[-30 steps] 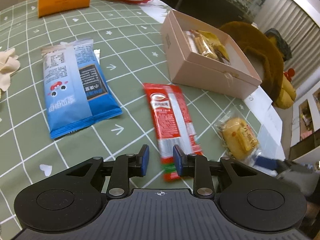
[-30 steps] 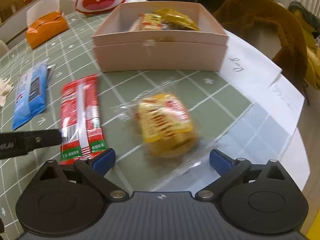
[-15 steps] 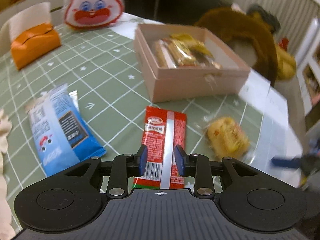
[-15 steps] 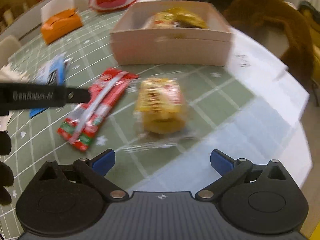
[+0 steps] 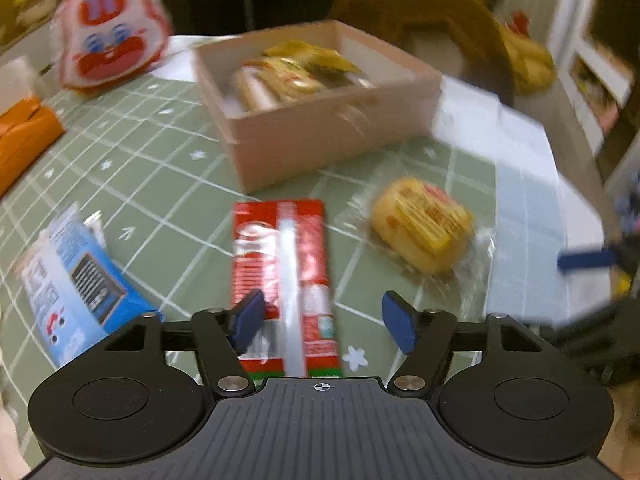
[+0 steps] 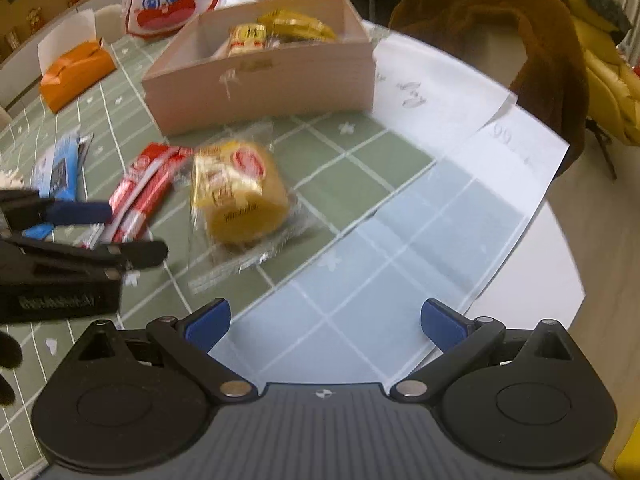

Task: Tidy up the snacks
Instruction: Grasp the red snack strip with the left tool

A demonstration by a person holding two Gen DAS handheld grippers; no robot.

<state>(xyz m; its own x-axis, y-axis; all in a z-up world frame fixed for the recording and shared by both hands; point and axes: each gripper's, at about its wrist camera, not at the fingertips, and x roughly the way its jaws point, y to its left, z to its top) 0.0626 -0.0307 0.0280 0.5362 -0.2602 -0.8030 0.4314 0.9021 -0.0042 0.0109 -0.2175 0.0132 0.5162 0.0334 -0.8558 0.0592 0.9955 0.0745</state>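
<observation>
A long red snack packet [image 5: 286, 264] lies on the green checked tablecloth, its near end between my left gripper's [image 5: 322, 322] open fingers. It also shows in the right wrist view [image 6: 144, 196]. A yellow cake in clear wrap [image 5: 422, 230] lies to its right, also in the right wrist view [image 6: 240, 192]. A blue packet [image 5: 76, 284] lies to the left. The pink box [image 5: 320, 136] behind holds several snacks. My right gripper [image 6: 324, 326] is open and empty, back from the cake over the pale cloth edge.
An orange tissue box [image 5: 24, 140] and a red-and-white rabbit bag [image 5: 108, 40] stand at the back left. White papers [image 6: 460, 112] lie right of the box. A brown furry chair [image 6: 500, 28] stands past the table's round edge [image 6: 560, 264].
My left gripper has opened and swung round to line up over the red packet's near end. My right gripper has pulled back and to the right, away from the yellow cake.
</observation>
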